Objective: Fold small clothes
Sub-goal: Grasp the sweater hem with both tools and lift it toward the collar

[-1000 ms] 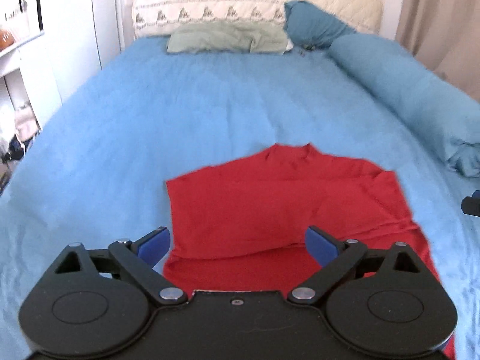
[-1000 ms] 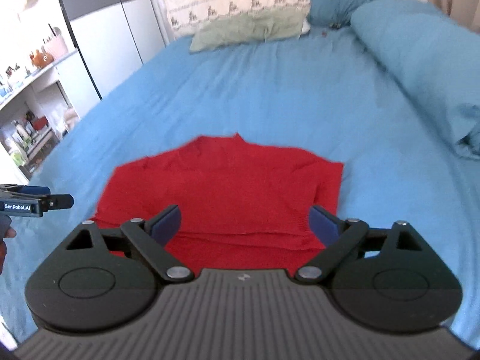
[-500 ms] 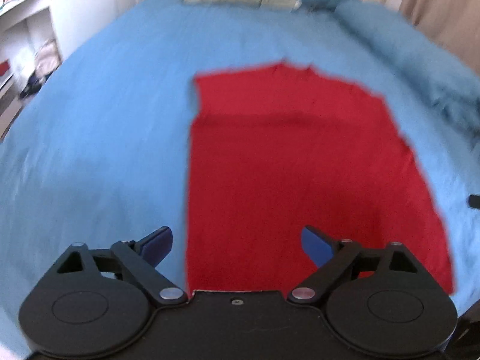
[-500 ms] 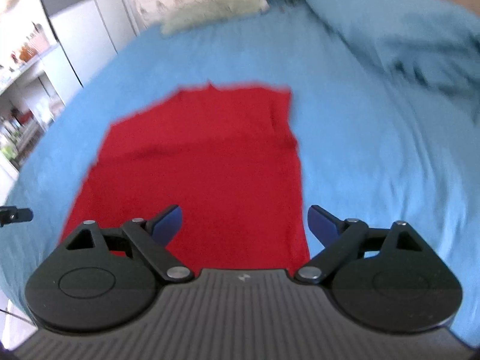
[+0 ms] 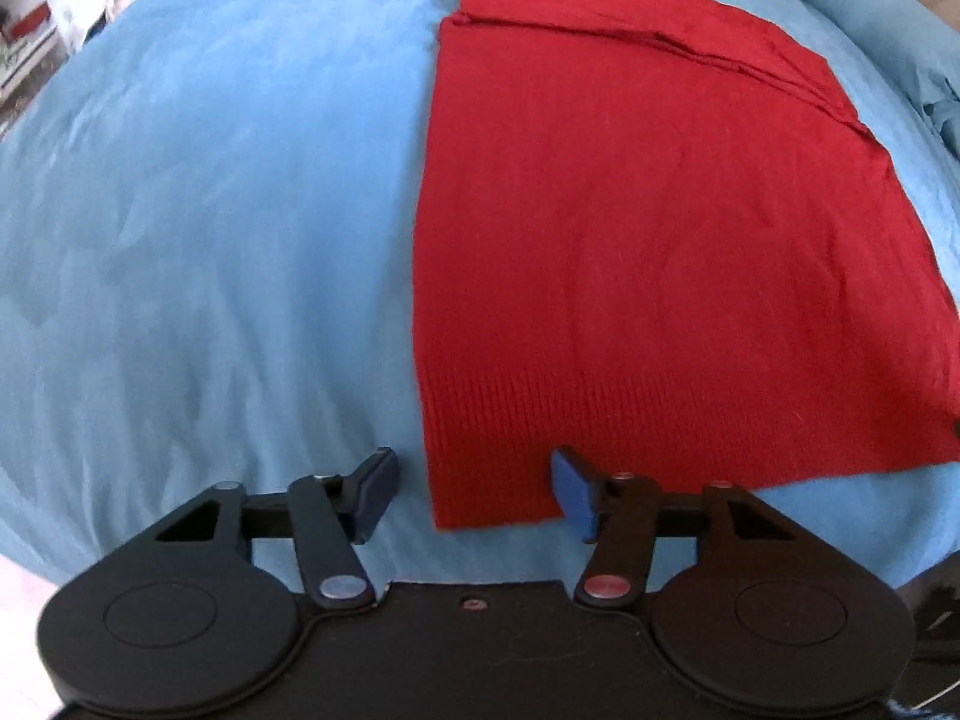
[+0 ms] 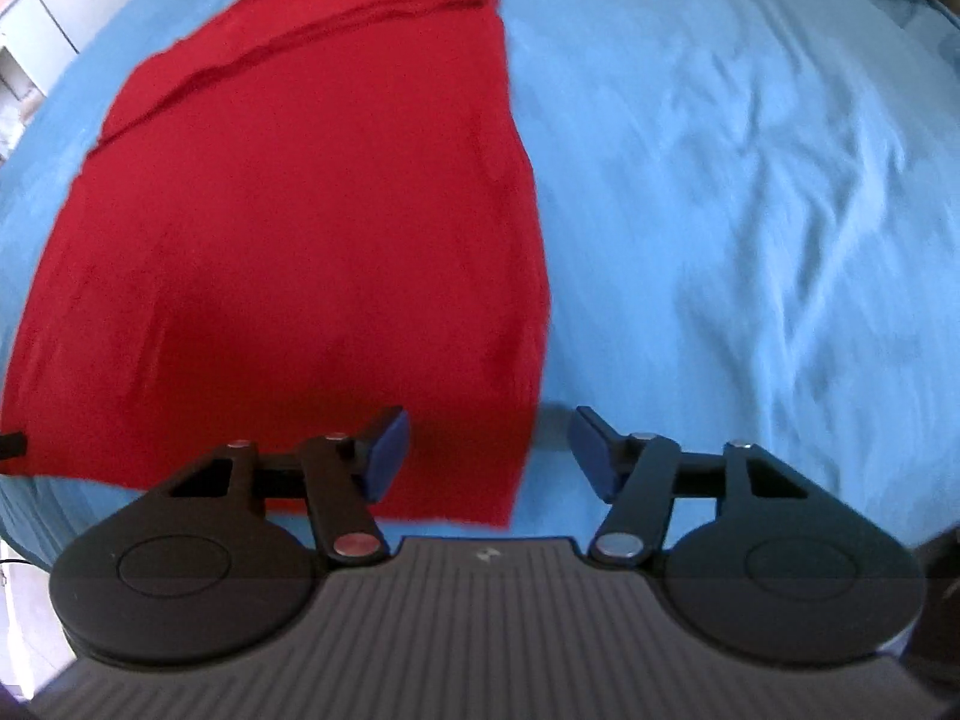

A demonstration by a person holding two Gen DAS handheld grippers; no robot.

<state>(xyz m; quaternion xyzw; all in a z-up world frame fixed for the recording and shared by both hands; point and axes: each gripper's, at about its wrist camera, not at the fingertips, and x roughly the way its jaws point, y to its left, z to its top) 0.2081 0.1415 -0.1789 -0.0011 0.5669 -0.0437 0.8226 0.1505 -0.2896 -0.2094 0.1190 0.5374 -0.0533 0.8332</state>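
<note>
Flat red knit garment spread on blue bedsheet. Left gripper astride garment's near left hem corner, right gripper astride its near right corner; jaws apart, just closing, pads not pressing fabric.

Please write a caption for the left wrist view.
Left claw closing, not yet gripping, over the near corner of a red garment on a blue bedsheet.

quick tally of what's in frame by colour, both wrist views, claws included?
Red: 1, the sweater, lying flat
Light blue: 1, the bedsheet under it
Black with blue pads: 2, the left claw and the right claw, each over a near corner of the sweater, pads not pressing on it
Total: 4
</note>
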